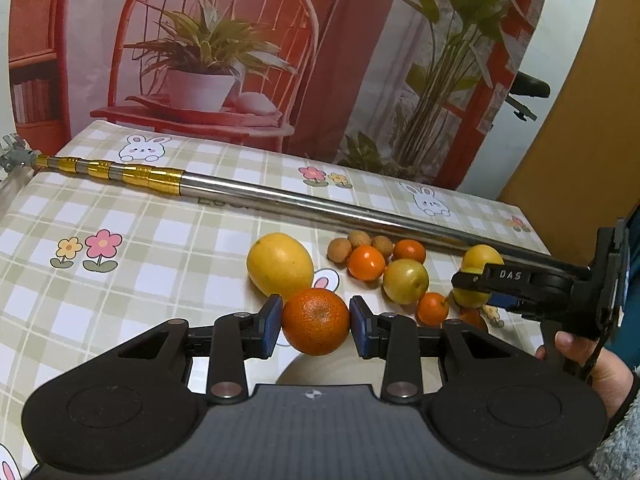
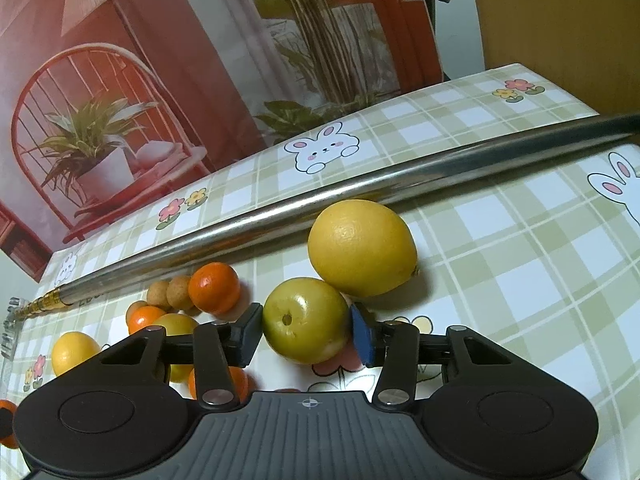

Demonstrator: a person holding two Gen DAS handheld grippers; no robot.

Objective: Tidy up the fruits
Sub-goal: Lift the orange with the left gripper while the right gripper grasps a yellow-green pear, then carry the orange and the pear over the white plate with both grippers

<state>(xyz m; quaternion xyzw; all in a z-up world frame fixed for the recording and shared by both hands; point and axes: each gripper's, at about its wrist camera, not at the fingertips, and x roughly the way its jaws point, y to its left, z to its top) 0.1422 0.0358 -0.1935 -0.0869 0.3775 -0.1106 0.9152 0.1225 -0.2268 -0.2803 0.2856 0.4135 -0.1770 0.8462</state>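
My left gripper (image 1: 316,322) is shut on a large orange (image 1: 316,320), its blue pads touching both sides. A big yellow lemon (image 1: 280,266) lies just behind it. Several small tangerines (image 1: 366,263), brown longans (image 1: 339,250) and a yellow-green apple (image 1: 405,281) lie to the right. My right gripper (image 2: 306,328) is shut on a yellow-green apple (image 2: 306,320); it also shows in the left wrist view (image 1: 476,284). A second large lemon (image 2: 362,247) sits right behind that apple.
A long metal telescopic pole (image 1: 304,200) with gold bands lies diagonally across the checked tablecloth (image 1: 120,240) behind the fruit; it also shows in the right wrist view (image 2: 280,216). A printed backdrop stands at the table's far edge. The person's right hand (image 1: 584,360) is at the right.
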